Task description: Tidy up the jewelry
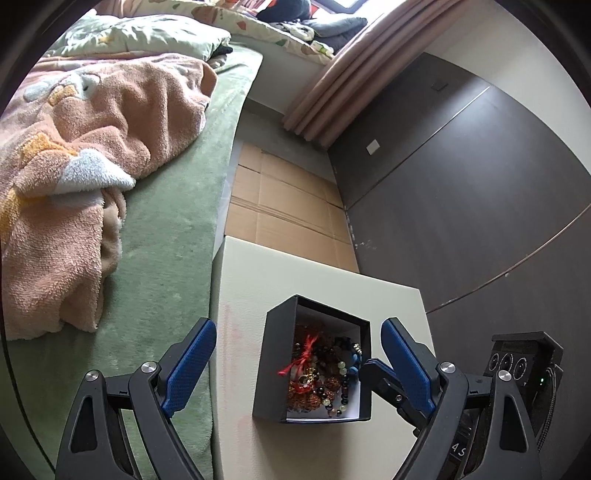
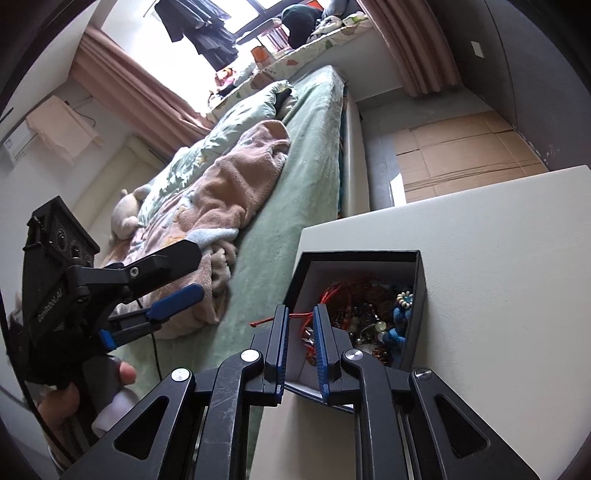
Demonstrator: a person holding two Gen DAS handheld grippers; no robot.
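Both grippers (image 1: 298, 345) (image 2: 301, 332): black frames w/ blue ribbed pads; silver screws; bare-skinned hand (image 2: 74, 398).

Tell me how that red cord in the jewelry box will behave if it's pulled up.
The red cord looks thin and limp, so it would probably dangle. It lies tangled among the beaded bracelets, so pulling may drag some along. The black box looks light and might shift on the white table.

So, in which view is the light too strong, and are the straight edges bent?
Right wrist view: the window is blown out white; the black box stays readable. Left wrist view: even light, no glare, yet the wall seam curves from fisheye.
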